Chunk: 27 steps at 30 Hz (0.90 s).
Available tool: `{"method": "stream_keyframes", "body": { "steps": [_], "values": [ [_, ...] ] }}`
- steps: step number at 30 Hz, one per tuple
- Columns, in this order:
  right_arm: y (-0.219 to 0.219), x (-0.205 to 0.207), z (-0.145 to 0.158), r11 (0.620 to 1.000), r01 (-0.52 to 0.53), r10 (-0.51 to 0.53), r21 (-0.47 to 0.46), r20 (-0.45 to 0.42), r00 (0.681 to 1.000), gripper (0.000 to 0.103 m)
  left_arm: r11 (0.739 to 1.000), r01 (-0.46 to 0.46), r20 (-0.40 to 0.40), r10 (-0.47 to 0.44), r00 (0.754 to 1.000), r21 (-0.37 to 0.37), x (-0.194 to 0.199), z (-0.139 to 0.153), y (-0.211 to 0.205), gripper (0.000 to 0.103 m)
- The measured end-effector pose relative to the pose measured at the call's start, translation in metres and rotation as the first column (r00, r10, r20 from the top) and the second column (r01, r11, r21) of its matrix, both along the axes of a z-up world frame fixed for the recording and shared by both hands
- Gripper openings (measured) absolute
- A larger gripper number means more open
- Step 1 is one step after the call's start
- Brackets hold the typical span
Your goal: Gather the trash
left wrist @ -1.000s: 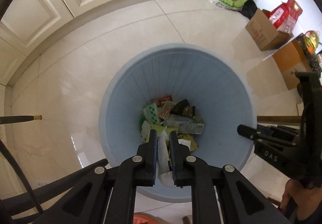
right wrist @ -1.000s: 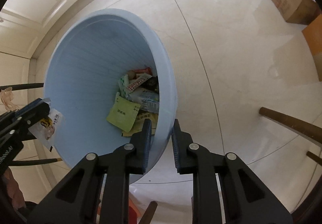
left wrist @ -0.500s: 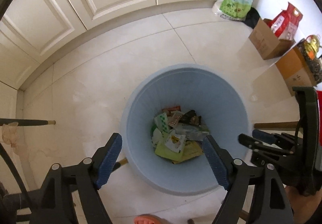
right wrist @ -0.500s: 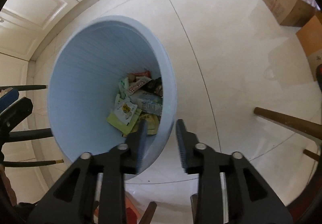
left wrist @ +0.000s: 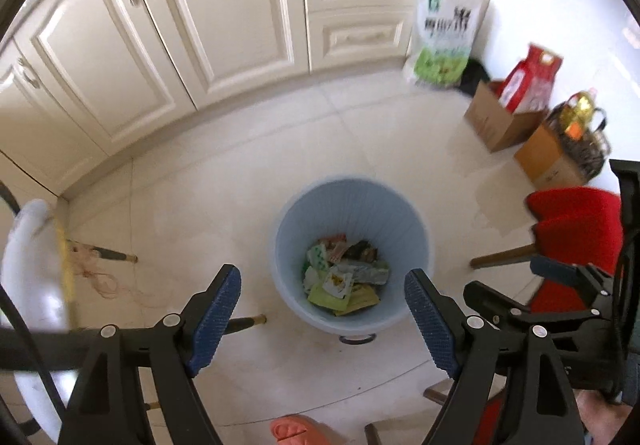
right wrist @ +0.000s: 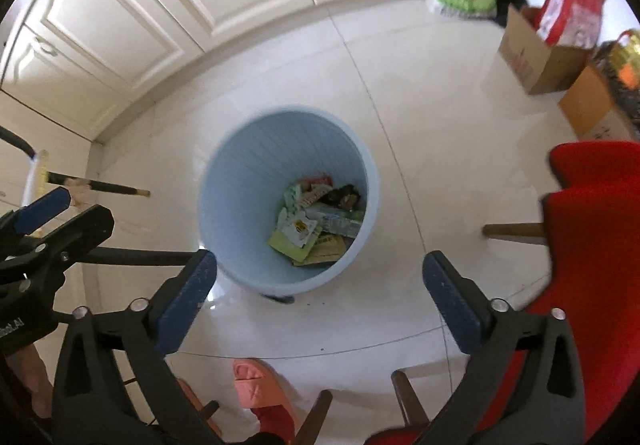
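Kitchen floor [left wrist: 248, 173]: both hand-held grippers, left [left wrist: 322, 319] and right [right wrist: 320, 299], have just spread, empty; wrapper [left wrist: 338, 283] now lies in bin [left wrist: 418, 245].

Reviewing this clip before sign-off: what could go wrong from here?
Both grippers, left gripper and right gripper, are open and empty above the pale blue plastic bin. Risks:
1. The red cushioned chair crowds the right gripper.
2. The black broom handle lies near the left gripper.
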State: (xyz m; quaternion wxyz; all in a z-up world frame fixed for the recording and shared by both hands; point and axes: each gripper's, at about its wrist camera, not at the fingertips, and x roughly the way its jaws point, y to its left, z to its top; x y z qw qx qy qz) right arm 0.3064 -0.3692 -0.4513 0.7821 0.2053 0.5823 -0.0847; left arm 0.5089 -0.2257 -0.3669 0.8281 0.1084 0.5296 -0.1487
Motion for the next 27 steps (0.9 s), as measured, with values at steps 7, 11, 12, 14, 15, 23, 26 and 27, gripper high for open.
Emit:
{"method": "stream_keyframes", "body": {
  "steps": [7, 11, 12, 14, 15, 23, 26, 27],
  "values": [
    [0.023, -0.042, 0.110, 0.997, -0.001, 0.012, -0.073, 0.153, 0.988, 0.103, 0.996, 0.020, 0.169, -0.005, 0.986, -0.089, -0.092, 0.106, 0.023, 0.085],
    [0.043, -0.065, 0.178, 0.993, -0.013, 0.041, -0.113, 0.254, 0.966, 0.103, 0.991, 0.025, 0.270, 0.012, 0.963, -0.132, -0.149, 0.163, 0.051, 0.091],
    [0.050, -0.073, 0.197, 0.993, -0.014, 0.047, -0.119, 0.286, 0.957, 0.103, 0.990, 0.022, 0.301, 0.020, 0.954, -0.138, -0.165, 0.178, 0.060, 0.091],
    [0.061, -0.084, 0.225, 0.991, -0.019, 0.061, -0.129, 0.327, 0.943, 0.103, 0.989, 0.020, 0.351, 0.034, 0.936, -0.149, -0.196, 0.201, 0.080, 0.092],
    [0.067, -0.090, 0.238, 0.992, -0.022, 0.066, -0.126, 0.351, 0.934, 0.103, 0.987, 0.016, 0.375, 0.045, 0.926, -0.160, -0.212, 0.215, 0.091, 0.093],
    [0.136, -0.127, 0.333, 0.979, -0.073, 0.157, -0.189, 0.481, 0.862, 0.103, 0.980, -0.015, 0.528, 0.120, 0.841, -0.198, -0.348, 0.291, 0.166, 0.100],
    [0.165, -0.140, 0.364, 0.971, -0.090, 0.197, -0.222, 0.525, 0.828, 0.103, 0.977, -0.036, 0.586, 0.154, 0.796, -0.208, -0.412, 0.310, 0.197, 0.102],
    [0.175, -0.145, 0.375, 0.967, -0.099, 0.214, -0.234, 0.538, 0.816, 0.103, 0.978, -0.045, 0.593, 0.161, 0.789, -0.205, -0.430, 0.312, 0.207, 0.102]
  ]
}}
